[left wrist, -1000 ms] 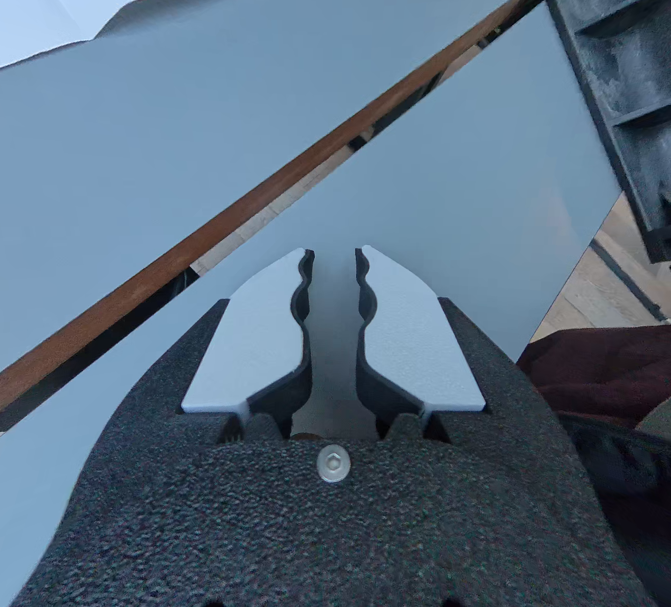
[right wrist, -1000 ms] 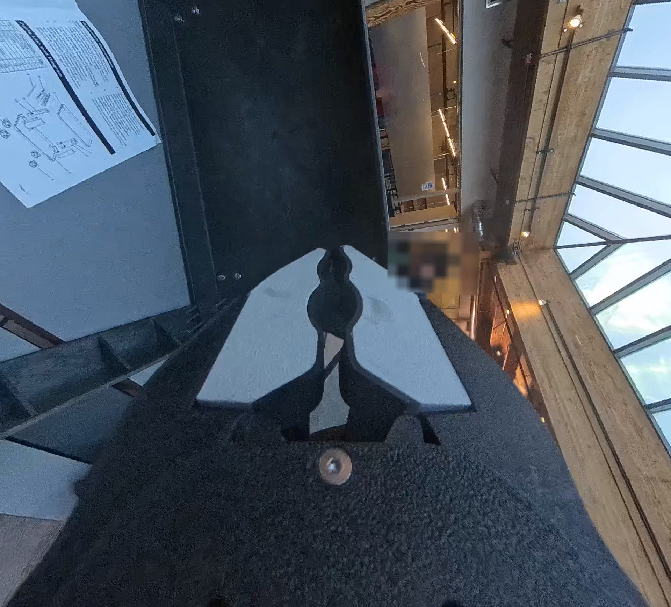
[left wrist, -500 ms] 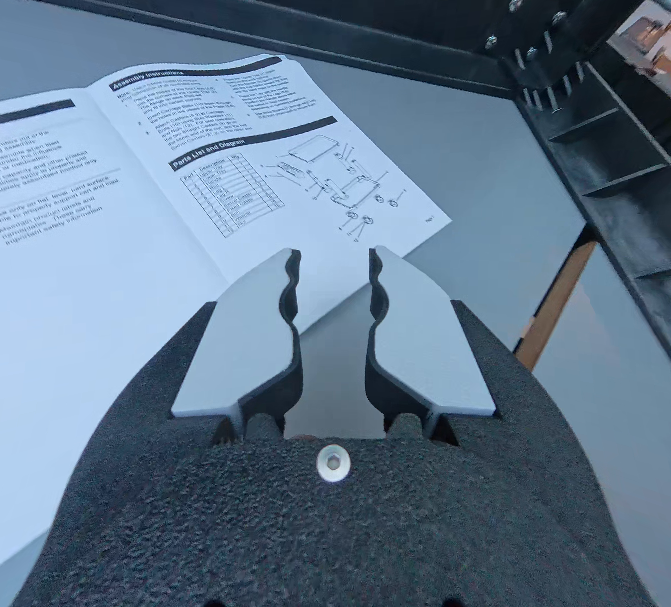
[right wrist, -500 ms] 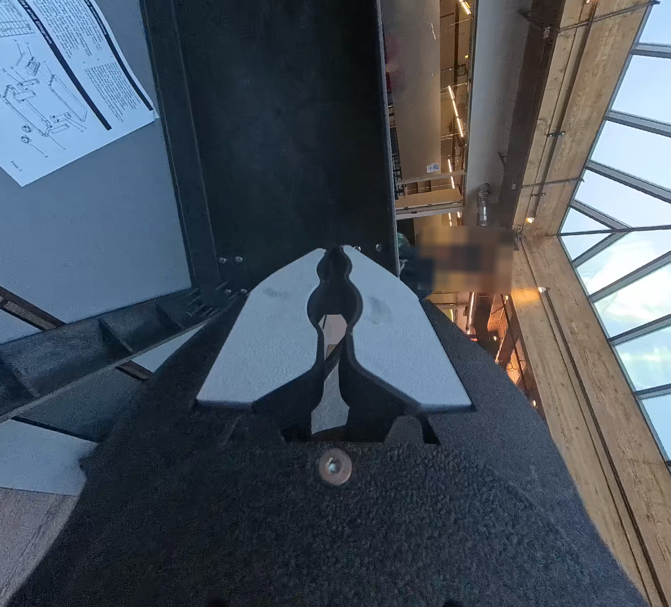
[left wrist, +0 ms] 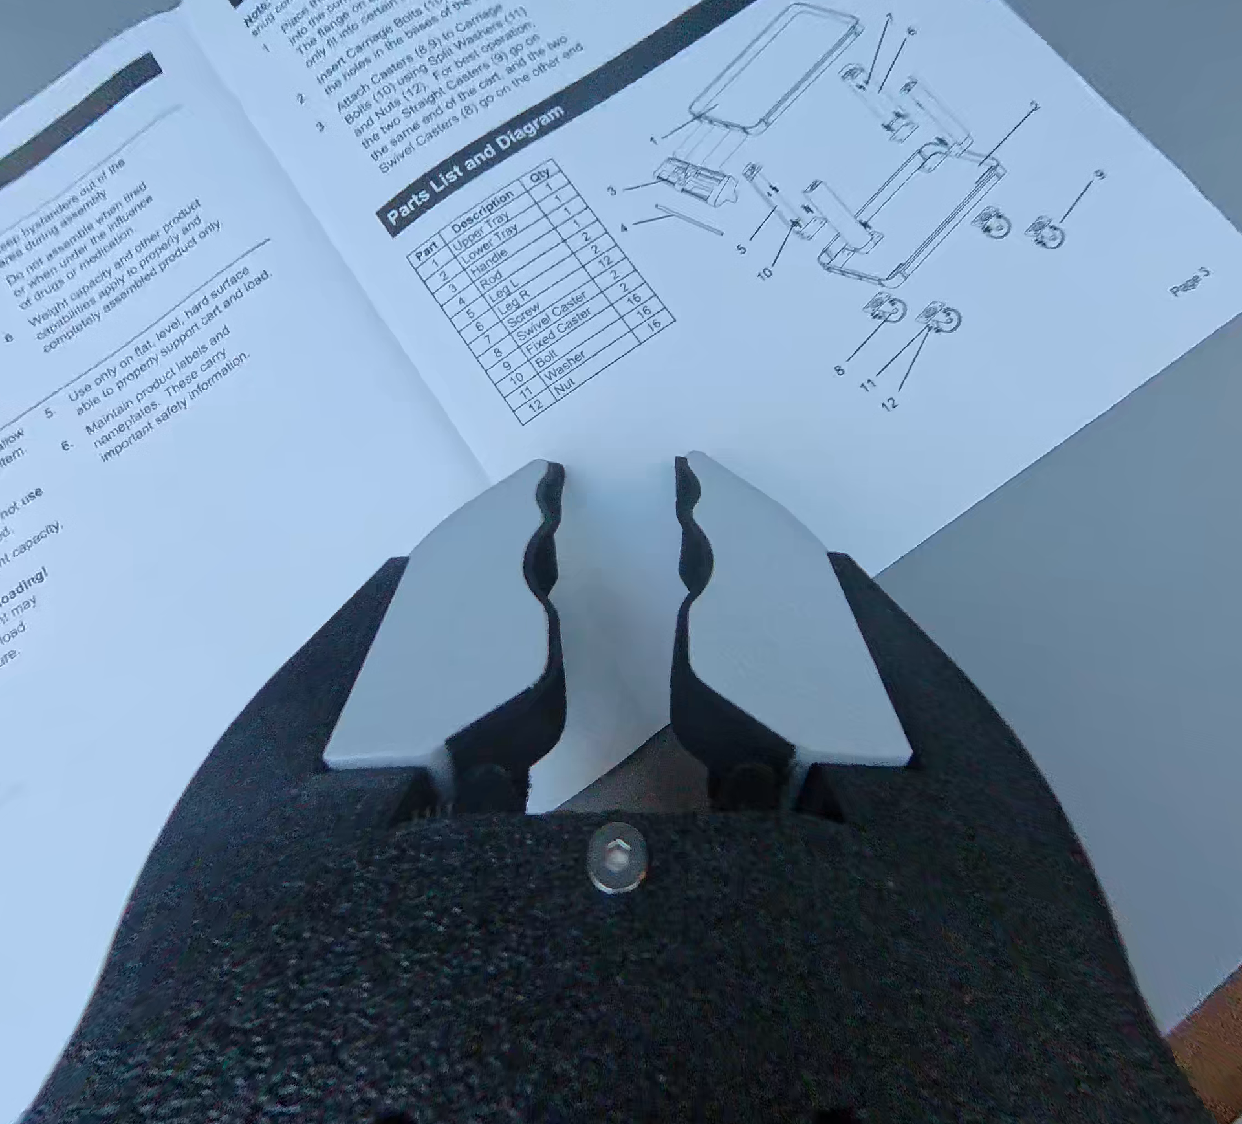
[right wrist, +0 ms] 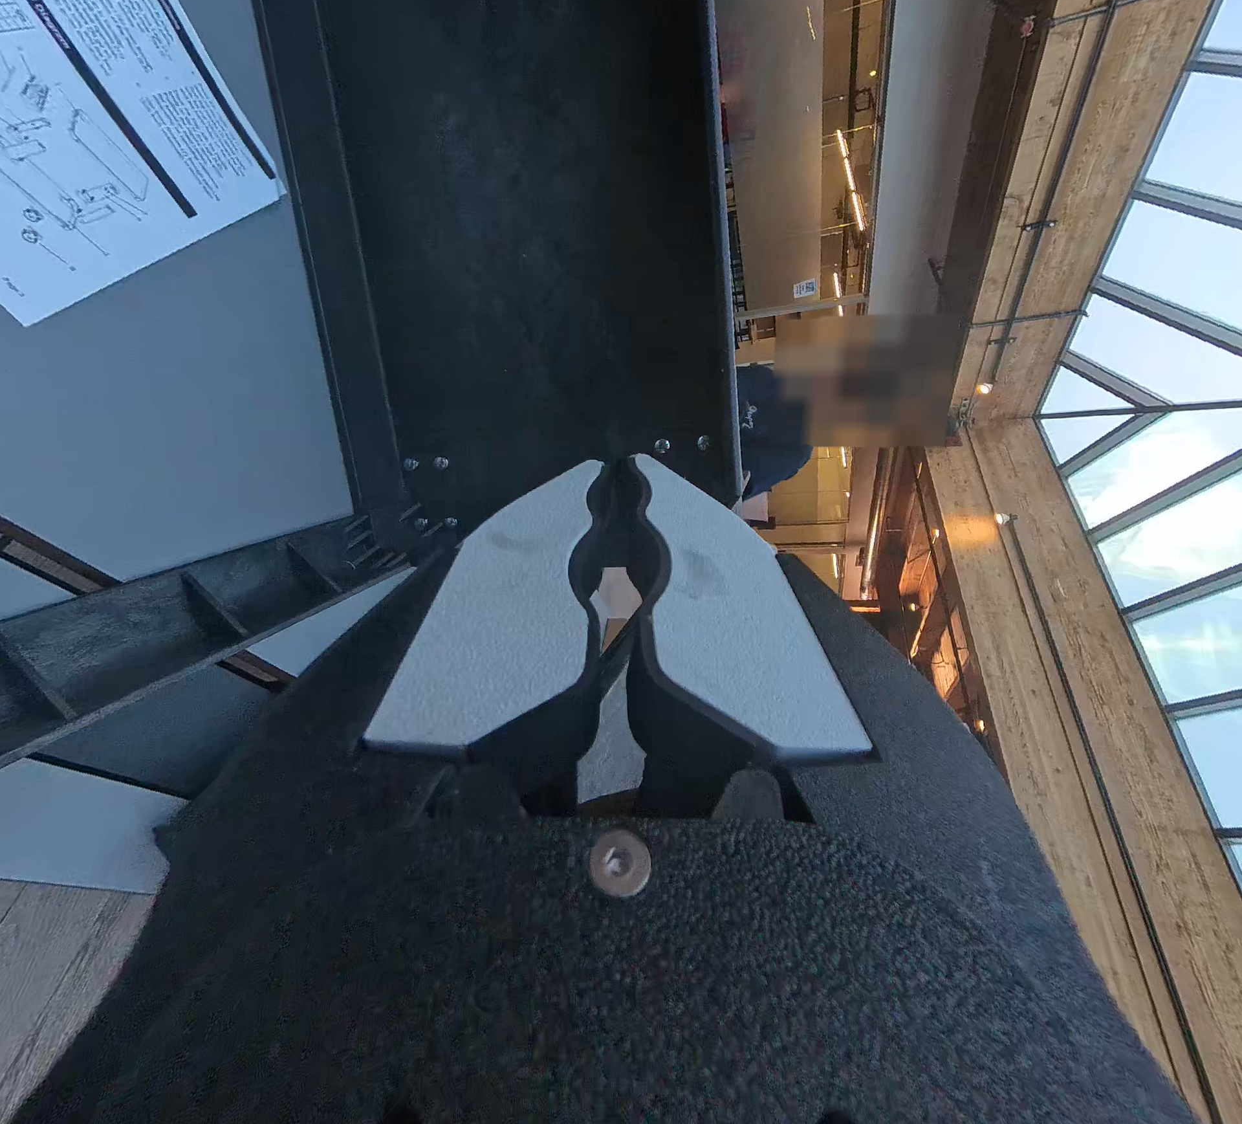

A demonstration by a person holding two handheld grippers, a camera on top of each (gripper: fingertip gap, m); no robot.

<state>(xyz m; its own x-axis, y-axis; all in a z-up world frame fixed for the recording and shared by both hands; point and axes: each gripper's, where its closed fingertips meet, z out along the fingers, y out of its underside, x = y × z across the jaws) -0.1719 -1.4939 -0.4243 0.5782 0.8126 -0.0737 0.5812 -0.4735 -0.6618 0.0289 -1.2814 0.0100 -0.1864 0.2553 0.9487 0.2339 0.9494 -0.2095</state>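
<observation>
While a hall of timber beams [right wrist: 1048, 587] and slanted glass roof panels [right wrist: 1169, 460] fills the right wrist view's far side, a grey tabletop [left wrist: 1075, 655] carries the scene's working pieces. Largest among them is a black tray-like panel [right wrist: 511, 184] standing on edge on that surface, bolt heads showing at its corners and a ribbed black flange [right wrist: 168, 608] running off from its lower end. Beside it an open instruction booklet [left wrist: 470, 218] lies flat, spread at a page with a parts table and an exploded drawing, placed, it appears, where it can be read while the panel is handled. Over the booklet's lower edge hangs the left gripper [left wrist: 619, 466], its jaws parted with only white paper visible in the gap, gripping nothing. Closer to the upright panel, the right gripper [right wrist: 618, 463] points at its lower corner near the bolts, jaws drawn together until the tips nearly meet; whether they pinch the panel's edge cannot be told from this angle. A blue-clad person [right wrist: 773, 439] stands far behind the panel.
</observation>
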